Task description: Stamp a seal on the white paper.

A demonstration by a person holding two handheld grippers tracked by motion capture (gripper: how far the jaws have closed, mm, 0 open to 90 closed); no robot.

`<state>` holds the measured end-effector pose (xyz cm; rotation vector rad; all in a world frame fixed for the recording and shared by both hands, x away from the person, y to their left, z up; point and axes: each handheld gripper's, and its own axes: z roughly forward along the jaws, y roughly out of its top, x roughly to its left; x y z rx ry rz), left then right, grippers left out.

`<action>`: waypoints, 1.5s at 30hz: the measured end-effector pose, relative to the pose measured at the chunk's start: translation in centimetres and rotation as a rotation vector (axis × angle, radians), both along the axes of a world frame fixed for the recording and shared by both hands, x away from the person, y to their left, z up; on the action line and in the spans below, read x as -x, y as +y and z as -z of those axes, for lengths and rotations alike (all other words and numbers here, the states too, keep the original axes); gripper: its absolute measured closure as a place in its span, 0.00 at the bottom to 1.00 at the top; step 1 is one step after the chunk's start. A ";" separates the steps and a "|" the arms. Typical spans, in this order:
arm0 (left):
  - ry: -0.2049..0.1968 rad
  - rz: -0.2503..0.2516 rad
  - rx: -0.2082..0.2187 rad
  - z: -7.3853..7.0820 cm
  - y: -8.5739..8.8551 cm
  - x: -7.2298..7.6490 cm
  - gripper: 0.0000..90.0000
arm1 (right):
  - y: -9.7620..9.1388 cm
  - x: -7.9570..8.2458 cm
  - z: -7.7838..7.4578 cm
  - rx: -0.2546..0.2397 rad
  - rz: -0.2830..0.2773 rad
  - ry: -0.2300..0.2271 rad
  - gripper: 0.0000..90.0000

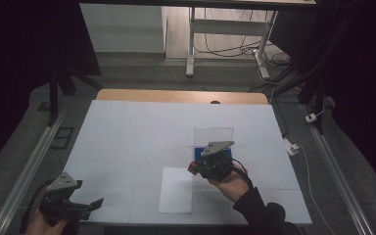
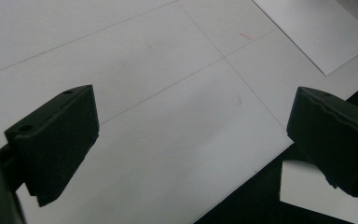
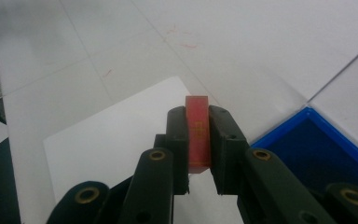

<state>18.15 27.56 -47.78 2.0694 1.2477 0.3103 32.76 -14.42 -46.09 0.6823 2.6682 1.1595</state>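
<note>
Clamping a small red rectangular block (image 3: 198, 133), right gripper (image 3: 198, 140) risks slippage above the white paper sheet (image 3: 112, 140); left gripper (image 2: 191, 140) released.

Left claw (image 2: 191, 140) spread wide — right claw (image 3: 198, 140) clamped tight, angled down.

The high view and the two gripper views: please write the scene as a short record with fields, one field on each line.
surface: white table
left hand-held gripper: open, holding nothing, near the table's front left corner
right hand-held gripper: shut on a red block
red block: thin, upright between the jaws, above the paper's edge
white paper sheet: flat on the table, near the front edge
blue tray: beside the sheet, under the right hand-held gripper
clear lid: standing behind the tray
</note>
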 end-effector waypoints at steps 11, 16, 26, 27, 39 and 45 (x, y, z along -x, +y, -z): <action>0.001 0.000 0.003 0.0 0.0 0.0 0.03 | 1.2 0.6 0.4 0.013 -0.037 0.012 0.88; 0.001 0.000 0.002 0.0 0.0 0.0 0.03 | 1.9 1.0 0.7 0.021 -0.057 0.018 0.88; 0.001 0.000 0.002 0.0 0.0 0.0 0.03 | 3.0 1.6 1.1 0.039 -0.096 0.024 0.88; 0.000 0.000 0.001 0.0 0.0 0.0 0.03 | 3.1 1.6 1.2 0.041 -0.100 0.025 0.88; 0.000 0.000 0.002 0.0 0.0 0.0 0.03 | 3.9 2.0 1.7 0.076 -0.134 0.016 0.88; -0.001 0.001 0.002 0.0 0.0 0.0 0.03 | 4.3 2.1 2.4 0.106 -0.153 0.018 0.88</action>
